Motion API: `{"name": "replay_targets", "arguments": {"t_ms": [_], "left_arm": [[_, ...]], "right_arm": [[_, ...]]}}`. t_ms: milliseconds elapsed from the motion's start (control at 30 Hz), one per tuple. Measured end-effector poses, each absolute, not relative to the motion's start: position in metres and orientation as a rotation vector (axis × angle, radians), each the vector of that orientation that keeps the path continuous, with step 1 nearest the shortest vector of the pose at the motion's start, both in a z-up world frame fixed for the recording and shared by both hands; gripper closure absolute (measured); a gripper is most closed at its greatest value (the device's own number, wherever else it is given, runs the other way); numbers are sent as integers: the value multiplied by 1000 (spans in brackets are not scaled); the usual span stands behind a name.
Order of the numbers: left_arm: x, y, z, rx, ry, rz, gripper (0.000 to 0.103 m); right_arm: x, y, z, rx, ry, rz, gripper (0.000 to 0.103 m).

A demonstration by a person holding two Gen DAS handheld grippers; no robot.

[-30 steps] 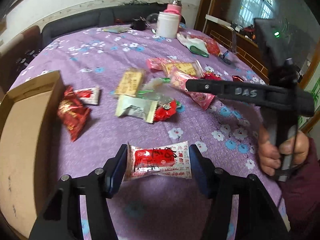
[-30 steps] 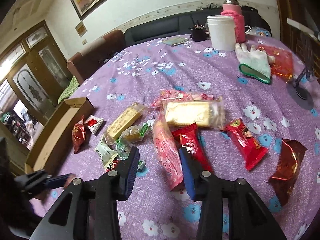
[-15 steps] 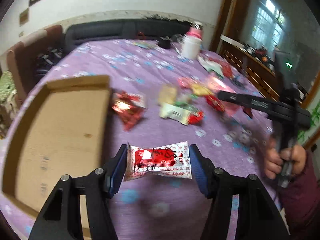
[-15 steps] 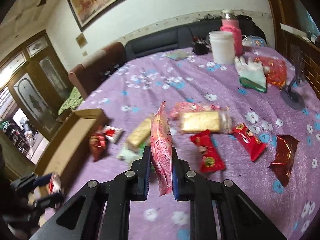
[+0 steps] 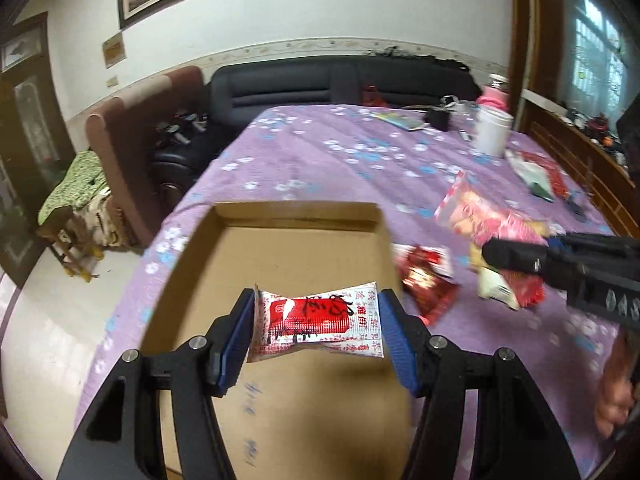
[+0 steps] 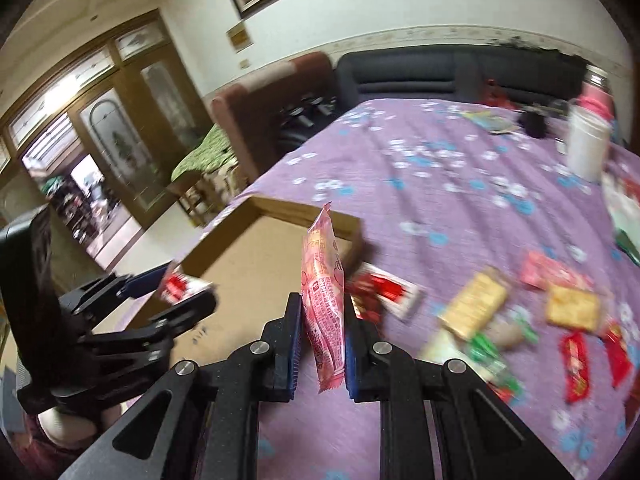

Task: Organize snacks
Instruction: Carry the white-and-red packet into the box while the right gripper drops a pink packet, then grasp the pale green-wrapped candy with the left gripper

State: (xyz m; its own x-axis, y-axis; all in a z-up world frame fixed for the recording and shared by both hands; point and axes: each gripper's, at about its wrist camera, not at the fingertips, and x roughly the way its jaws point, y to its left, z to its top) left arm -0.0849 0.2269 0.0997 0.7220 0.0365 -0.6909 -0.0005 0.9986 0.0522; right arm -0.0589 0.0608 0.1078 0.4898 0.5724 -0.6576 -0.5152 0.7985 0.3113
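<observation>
My left gripper [image 5: 316,328] is shut on a red-and-white snack packet [image 5: 316,322], held crosswise above the floor of a shallow cardboard box [image 5: 296,240]. In the right wrist view the same left gripper [image 6: 176,288] hovers over the box [image 6: 256,264]. My right gripper [image 6: 322,336] is shut on a long pink snack packet [image 6: 322,280] that stands upright between the pads, just right of the box's near corner. From the left wrist view the right gripper [image 5: 500,252] shows at the right with the pink packet [image 5: 480,212] sticking out.
Several loose snacks [image 6: 476,304] lie on the purple flowered tablecloth [image 6: 420,168] to the right of the box. A white tub [image 6: 588,148] and a pink bottle [image 5: 496,96] stand at the far end. A dark sofa [image 5: 340,80] and a brown chair [image 5: 132,132] border the table.
Both grippers have swung left and up toward the box. The right gripper closed on the pink packet and lifted it off the table. The left gripper now hangs over the box.
</observation>
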Motion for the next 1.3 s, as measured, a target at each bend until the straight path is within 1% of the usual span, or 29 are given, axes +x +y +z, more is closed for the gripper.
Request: {"name": "replay_targets", "arguments": {"t_ms": [167,400,667,700,800,833,867,900,933,1000,1133,1167,1200,1267,1300], "left_arm": [[-50,253,92,21,798,68,42],[-8,272,74,-2,855,104,42],[7,282,58,-19,890,123,41],[8,284,56,-26,892,126,39],[8,289,54,-45,897,135,37],[8,290,54,-44,896,139,36],[7,291,55,-39,895,147,33],[6,291,56,-33,893,161,31],[4,292,58,-34,892,167,30],[2,295,60,-51,892,172,27],[-14,298,77,-109,868,157,26],[-18,297,81,-117,858,151,25],[-23,295,86,-126,845,141,21],[-32,288,93,-142,824,119,17],[-36,283,96,-153,820,102,17]], "right_arm": [[-33,109,94,27,864,688,84],[0,138,72,6,914,678,84],[8,154,60,-32,928,666,82],[8,155,59,-32,926,662,82],[10,155,56,-19,937,664,82],[9,155,56,-15,939,661,80],[11,155,56,-12,938,661,75],[10,155,57,-10,936,660,72],[10,154,58,-4,932,659,66],[8,149,63,8,920,660,65],[-2,120,88,45,857,650,65],[-5,107,94,58,840,638,64],[-6,99,98,66,833,629,63],[-8,72,104,88,818,591,55],[-11,53,105,105,812,561,54]]}}
